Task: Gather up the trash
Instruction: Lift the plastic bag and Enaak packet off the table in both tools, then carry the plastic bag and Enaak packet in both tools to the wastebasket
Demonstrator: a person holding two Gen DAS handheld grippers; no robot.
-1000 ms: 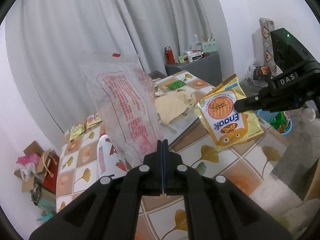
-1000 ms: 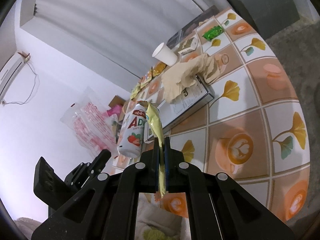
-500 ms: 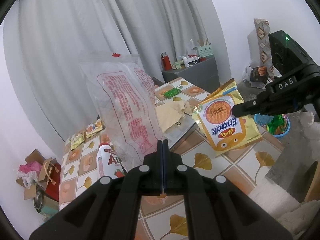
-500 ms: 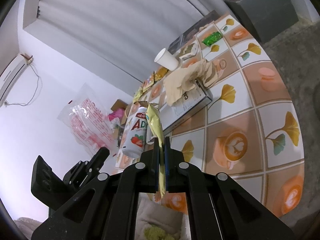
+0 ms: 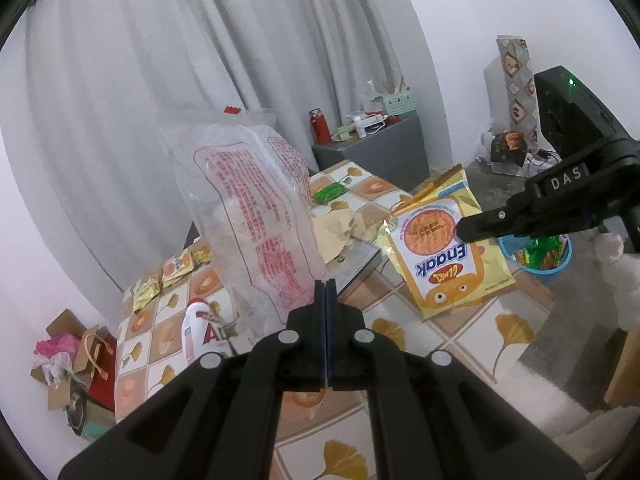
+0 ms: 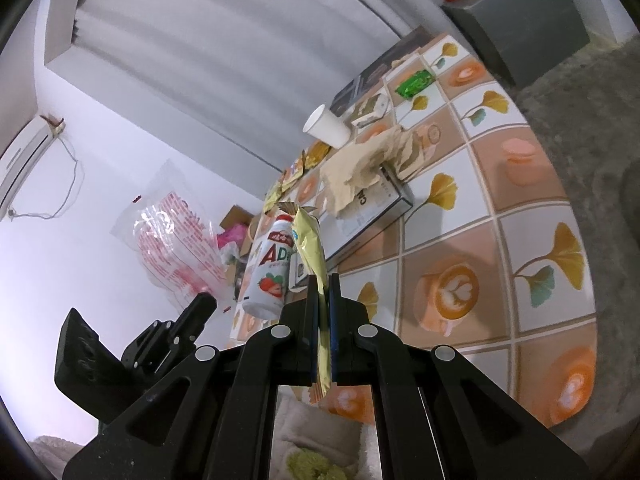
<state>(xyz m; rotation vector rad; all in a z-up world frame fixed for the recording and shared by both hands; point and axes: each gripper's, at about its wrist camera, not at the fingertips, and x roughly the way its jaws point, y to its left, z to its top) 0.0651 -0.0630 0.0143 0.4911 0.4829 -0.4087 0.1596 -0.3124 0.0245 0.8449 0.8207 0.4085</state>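
- Step in hand: bagging a wrapper. Left tongs [image 5: 325,292] clamped on lower edge of clear plastic bag w/ red print [image 5: 256,216], held upright above counter [image 5: 472,344].
- Right tongs [image 6: 323,292] pinch yellow "Enaak" snack packet [image 5: 444,248], in air just right of bag, not yet inside.
- Next, likely: bag mouth is at top, looks flat; needs opening, then packet over it & release.
- Legible: "Enaak", "DAS" on right tool; white strawberry bottle [image 6: 269,272] "AD…", partly hidden.
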